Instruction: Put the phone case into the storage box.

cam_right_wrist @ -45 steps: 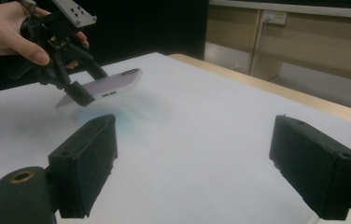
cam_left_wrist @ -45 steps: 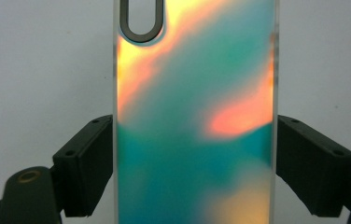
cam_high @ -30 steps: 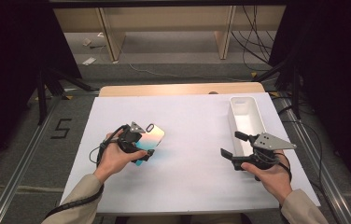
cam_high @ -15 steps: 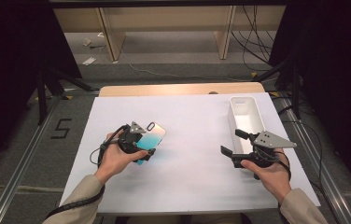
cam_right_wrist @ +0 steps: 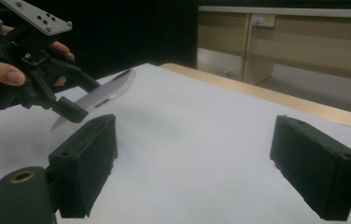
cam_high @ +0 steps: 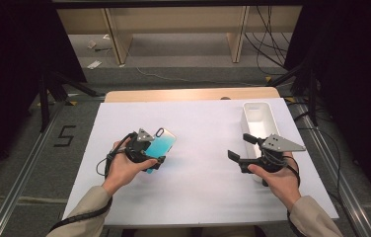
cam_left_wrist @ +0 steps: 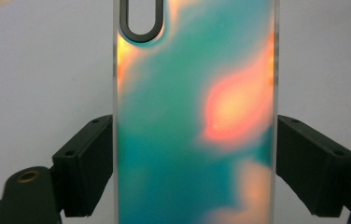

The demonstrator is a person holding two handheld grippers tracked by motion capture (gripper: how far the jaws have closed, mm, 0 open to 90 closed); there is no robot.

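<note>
Your left gripper (cam_high: pixel 146 148) jaws clamp phone case (cam_high: pixel 160 146) by long edges, lifted off surface (cam_high: pixel 198 133), well left of white bin (cam_high: pixel 257 116). Right gripper (cam_high: pixel 245 153) jaws open, empty, beside bin, likely ready for handover.

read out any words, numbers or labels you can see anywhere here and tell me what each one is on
"5": dark digit marked on the grey floor left of the table.
Wall plate in the right gripper view: any print is too small to read.
Phone case, white tray and both grippers: no readable text.
</note>
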